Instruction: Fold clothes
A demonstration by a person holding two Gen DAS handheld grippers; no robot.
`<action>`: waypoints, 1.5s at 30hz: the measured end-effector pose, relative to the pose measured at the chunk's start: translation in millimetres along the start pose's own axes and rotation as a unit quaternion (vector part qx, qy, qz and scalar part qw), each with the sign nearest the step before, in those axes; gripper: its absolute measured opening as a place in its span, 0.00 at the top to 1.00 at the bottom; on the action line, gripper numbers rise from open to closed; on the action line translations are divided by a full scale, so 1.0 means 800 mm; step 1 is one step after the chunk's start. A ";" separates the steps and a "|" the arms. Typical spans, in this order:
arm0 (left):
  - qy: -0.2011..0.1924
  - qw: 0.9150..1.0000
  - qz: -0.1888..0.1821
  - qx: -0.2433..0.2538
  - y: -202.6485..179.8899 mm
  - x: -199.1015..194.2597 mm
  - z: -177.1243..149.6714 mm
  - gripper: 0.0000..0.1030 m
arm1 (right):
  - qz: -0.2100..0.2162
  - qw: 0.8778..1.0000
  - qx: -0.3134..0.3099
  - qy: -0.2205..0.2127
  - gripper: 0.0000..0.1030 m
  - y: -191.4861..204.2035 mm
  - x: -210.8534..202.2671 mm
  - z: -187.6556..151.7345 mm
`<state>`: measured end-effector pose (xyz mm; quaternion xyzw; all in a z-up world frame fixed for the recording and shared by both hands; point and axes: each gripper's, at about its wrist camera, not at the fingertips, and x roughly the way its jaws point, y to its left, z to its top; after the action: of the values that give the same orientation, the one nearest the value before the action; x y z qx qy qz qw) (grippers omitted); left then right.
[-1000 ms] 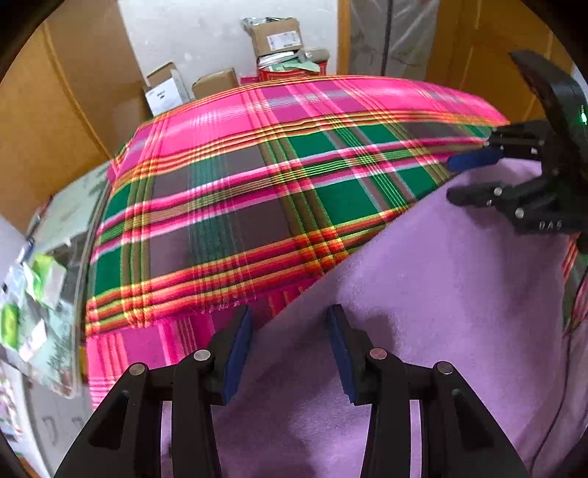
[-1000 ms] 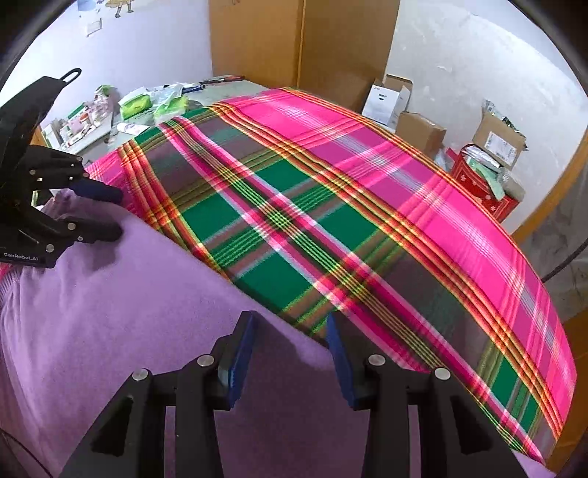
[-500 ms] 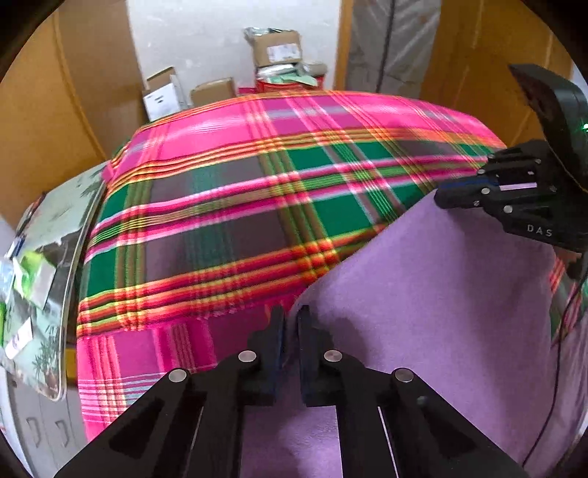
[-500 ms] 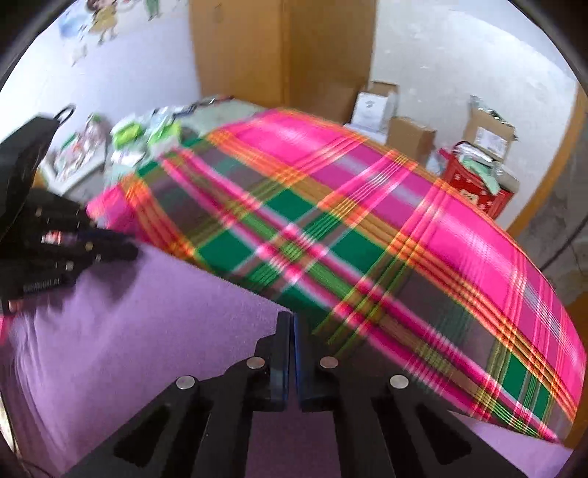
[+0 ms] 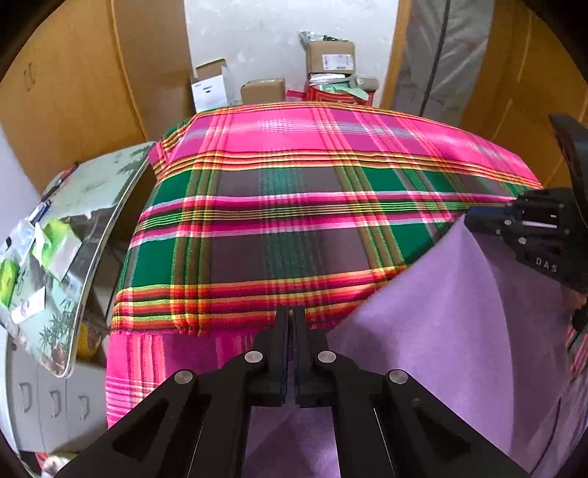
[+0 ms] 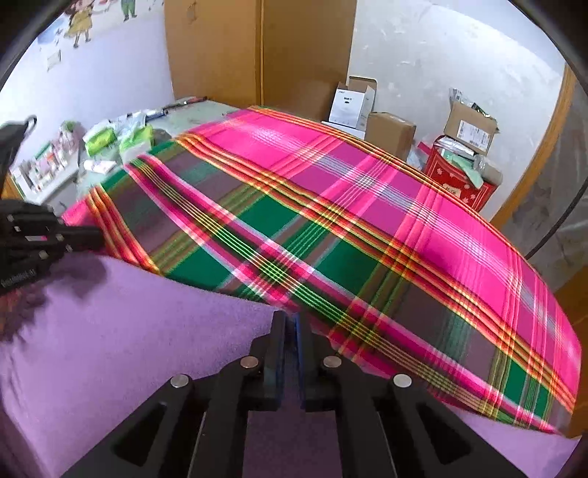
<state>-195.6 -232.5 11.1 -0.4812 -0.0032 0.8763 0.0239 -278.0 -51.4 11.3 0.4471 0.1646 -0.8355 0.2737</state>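
The purple cloth (image 5: pixel 433 349) runs off the bottom edge in both views, so its shape is anyone's guess. The plaid blanket (image 6: pixel 330 228) hides whatever's underneath, and the wall drawings (image 6: pixel 81 22) are cut off.

Left gripper (image 5: pixel 291 320): black plastic linkage fingers, silver pivot screws, dark blue pads. Right gripper (image 6: pixel 291 323): same build; white "DAS" lettering on its side.
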 end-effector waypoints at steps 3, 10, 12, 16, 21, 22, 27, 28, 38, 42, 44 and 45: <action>-0.006 1.000 -0.011 -0.006 -0.003 -0.010 -0.003 0.98 | 0.021 0.999 0.023 -0.019 0.87 -0.010 -0.032 -0.004; -0.017 0.999 -0.040 0.005 -0.033 -0.040 -0.015 0.90 | 0.081 0.994 0.070 -0.038 0.84 -0.027 -0.107 -0.054; -0.014 0.998 -0.054 0.013 -0.045 -0.047 -0.021 0.88 | 0.099 0.991 0.081 -0.036 0.84 -0.030 -0.124 -0.075; -0.002 0.997 -0.076 0.032 -0.071 -0.058 -0.037 0.86 | 0.141 0.986 0.079 -0.025 0.84 -0.021 -0.151 -0.125; 0.019 0.994 -0.099 0.036 -0.089 -0.055 -0.058 0.86 | 0.194 0.980 0.054 0.002 0.84 0.005 -0.155 -0.174; 0.024 0.994 -0.099 0.037 -0.091 -0.052 -0.062 0.86 | 0.201 0.978 0.047 0.011 0.84 0.011 -0.150 -0.180; 0.039 0.994 -0.105 0.019 -0.093 -0.039 -0.077 0.86 | 0.202 0.979 -0.005 0.024 0.79 0.045 -0.128 -0.182; 0.039 0.993 -0.107 0.016 -0.092 -0.039 -0.078 0.86 | 0.204 0.979 -0.010 0.023 0.77 0.047 -0.125 -0.178; 0.040 0.993 -0.116 0.002 -0.084 -0.041 -0.081 0.86 | 0.244 0.968 0.032 0.058 0.94 0.043 -0.093 -0.159; 0.040 0.992 -0.116 0.001 -0.083 -0.040 -0.081 0.86 | 0.251 0.965 0.044 0.064 0.95 0.045 -0.109 -0.171; 0.041 0.992 -0.118 -0.002 -0.083 -0.040 -0.080 0.86 | 0.269 0.959 0.064 0.066 0.95 0.041 -0.117 -0.176; 0.041 0.992 -0.119 -0.003 -0.082 -0.039 -0.080 0.86 | 0.280 0.955 0.076 0.067 0.96 0.038 -0.121 -0.178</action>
<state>-122.1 -169.3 5.2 -0.5130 -0.0623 0.8468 0.1261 -122.1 28.3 13.9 0.5499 -0.0131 -0.7032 0.4504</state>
